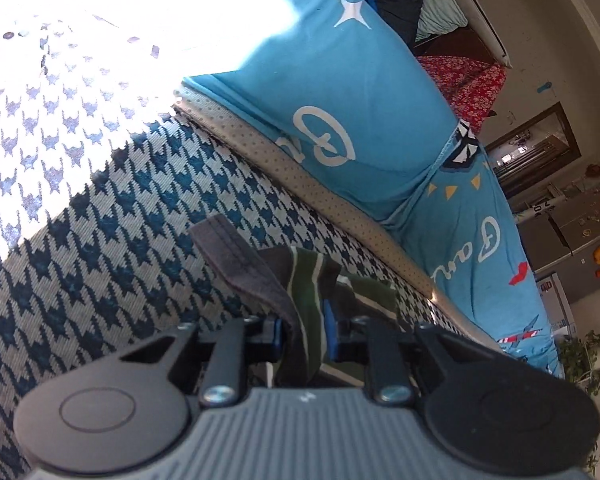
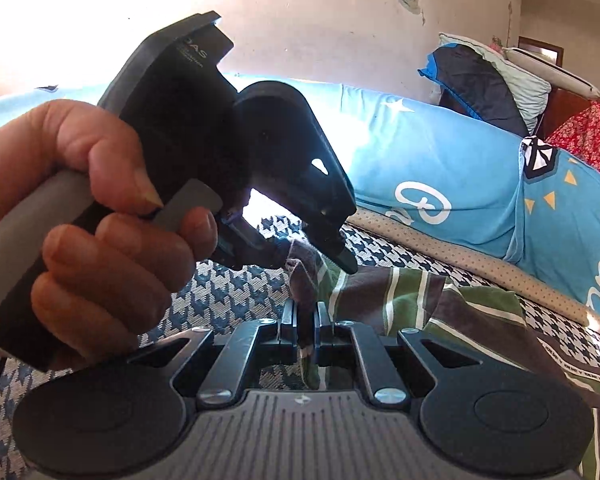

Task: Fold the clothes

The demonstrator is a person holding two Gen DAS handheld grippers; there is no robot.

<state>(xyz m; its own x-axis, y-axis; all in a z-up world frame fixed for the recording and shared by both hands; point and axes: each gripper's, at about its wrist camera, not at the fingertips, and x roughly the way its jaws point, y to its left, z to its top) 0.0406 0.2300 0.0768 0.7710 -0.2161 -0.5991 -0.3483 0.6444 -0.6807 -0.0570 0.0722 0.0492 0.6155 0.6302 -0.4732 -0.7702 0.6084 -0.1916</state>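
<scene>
Grippers are closing on one striped garment (image 2: 420, 300) from two near points: the right gripper (image 2: 308, 328) is pinching a fold of cloth between nearly shut jaws, and the left gripper (image 1: 304, 332), seen again from the right wrist view with a hand (image 2: 80, 216) on its grip, is clamping the garment's grey hem (image 1: 236, 264) just beside and a little above. Both pinch points are sitting close together at the garment's left end, while the green, brown and white body is trailing away to the right across the houndstooth cover (image 1: 100, 240), its long axis running roughly along the blue cushion (image 1: 360, 92) behind. Judged from this, either an edge is being lifted for spreading or a fold is being carried over; the frames are fitting both.
</scene>
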